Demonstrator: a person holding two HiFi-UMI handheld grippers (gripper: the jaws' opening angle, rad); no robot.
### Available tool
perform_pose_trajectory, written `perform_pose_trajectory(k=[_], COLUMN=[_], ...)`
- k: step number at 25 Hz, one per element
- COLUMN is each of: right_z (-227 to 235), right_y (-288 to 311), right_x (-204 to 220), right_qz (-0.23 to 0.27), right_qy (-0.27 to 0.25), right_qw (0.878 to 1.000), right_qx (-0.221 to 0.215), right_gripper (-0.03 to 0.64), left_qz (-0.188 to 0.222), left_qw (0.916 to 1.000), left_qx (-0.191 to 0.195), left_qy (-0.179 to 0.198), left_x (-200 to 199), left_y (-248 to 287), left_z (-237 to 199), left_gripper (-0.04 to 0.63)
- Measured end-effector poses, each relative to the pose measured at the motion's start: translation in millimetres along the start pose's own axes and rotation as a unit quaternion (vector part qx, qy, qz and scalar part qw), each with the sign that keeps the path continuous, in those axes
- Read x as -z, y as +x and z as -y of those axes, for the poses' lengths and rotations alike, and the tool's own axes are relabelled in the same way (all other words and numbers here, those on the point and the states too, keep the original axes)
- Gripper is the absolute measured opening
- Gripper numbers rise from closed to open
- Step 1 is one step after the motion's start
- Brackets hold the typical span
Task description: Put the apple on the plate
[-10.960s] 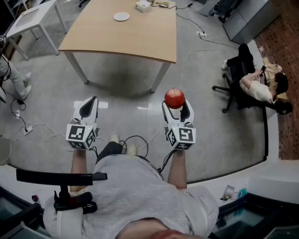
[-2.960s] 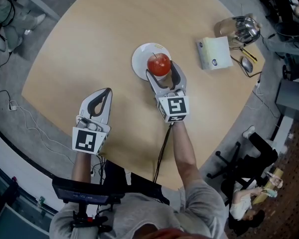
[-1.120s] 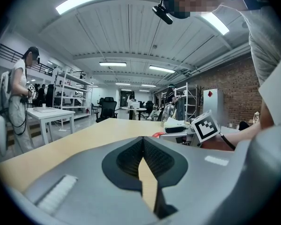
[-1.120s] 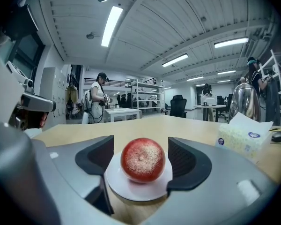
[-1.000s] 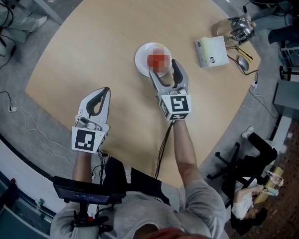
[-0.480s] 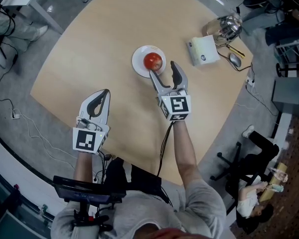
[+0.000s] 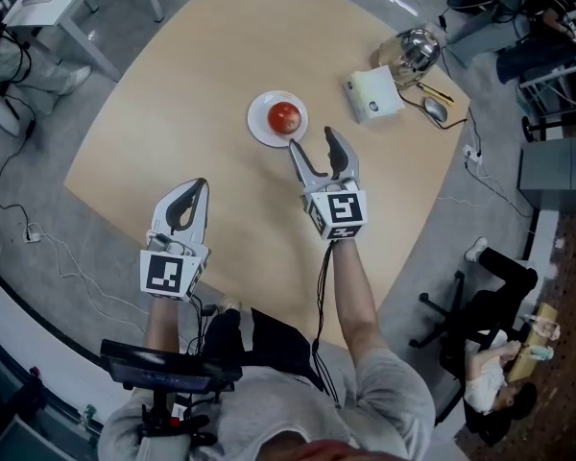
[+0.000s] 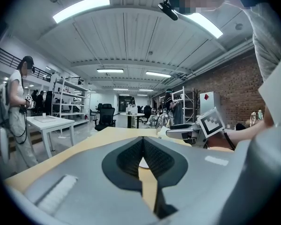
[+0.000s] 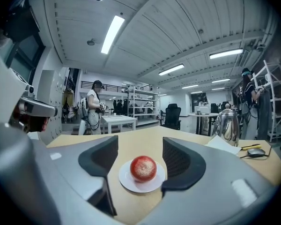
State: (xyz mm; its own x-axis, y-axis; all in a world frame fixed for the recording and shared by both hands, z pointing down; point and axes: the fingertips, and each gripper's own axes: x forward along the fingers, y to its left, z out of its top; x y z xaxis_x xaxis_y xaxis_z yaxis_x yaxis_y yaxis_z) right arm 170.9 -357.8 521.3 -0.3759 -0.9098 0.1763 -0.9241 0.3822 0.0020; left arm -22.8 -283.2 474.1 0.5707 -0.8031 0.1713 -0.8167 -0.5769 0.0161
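Nearest, at seven o'clock in the head view, the left hand-held gripper [image 7: 197,188] is held empty, its jaws brought together. At its two o'clock, the right hand-held gripper [image 7: 311,139] is seen with jaws wide and nothing between them. They have just been closing a little, and the gripper has been drawn back from the apple [image 7: 284,117], which a second ago lay right at its tips. The apple is now left on the plate [image 7: 261,131], at eleven o'clock of those tips and clear of them, on the counter [image 7: 173,113]. The task is therefore judged done. Farther off, at two o'clock of the plate, a white box [image 7: 374,95], a kettle [image 7: 411,48] and a mouse [image 7: 435,110] are seen. Counted: two hand-held grippers, and one each of apple, plate, box, kettle and mouse.
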Motion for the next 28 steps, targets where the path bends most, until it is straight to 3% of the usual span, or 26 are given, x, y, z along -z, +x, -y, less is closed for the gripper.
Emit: perform_pose_trajectory(k=[13, 21, 28], right_z=[-23, -47, -47], right_y=[-54, -98, -117], right_x=[-18, -55, -55], right_qz=[0.004, 0.031, 0.032], right_qy=[0.027, 0.031, 0.024], right_qw=[0.999, 0.999, 0.998], right_qx=[0.020, 0.030, 0.039], right_gripper=[0.254, 0.221, 0.201], left_qz=[0.011, 0.023, 0.028], left_qw=[0.9999, 0.9995, 0.9991], left_qx=[0.006, 0.013, 0.027], left_qy=[0.012, 0.017, 0.020], left_x=[-27, -55, -57], left_y=[-39, -75, -80], left_z=[12, 30, 42], left_gripper=[0.020, 0.020, 0.020])
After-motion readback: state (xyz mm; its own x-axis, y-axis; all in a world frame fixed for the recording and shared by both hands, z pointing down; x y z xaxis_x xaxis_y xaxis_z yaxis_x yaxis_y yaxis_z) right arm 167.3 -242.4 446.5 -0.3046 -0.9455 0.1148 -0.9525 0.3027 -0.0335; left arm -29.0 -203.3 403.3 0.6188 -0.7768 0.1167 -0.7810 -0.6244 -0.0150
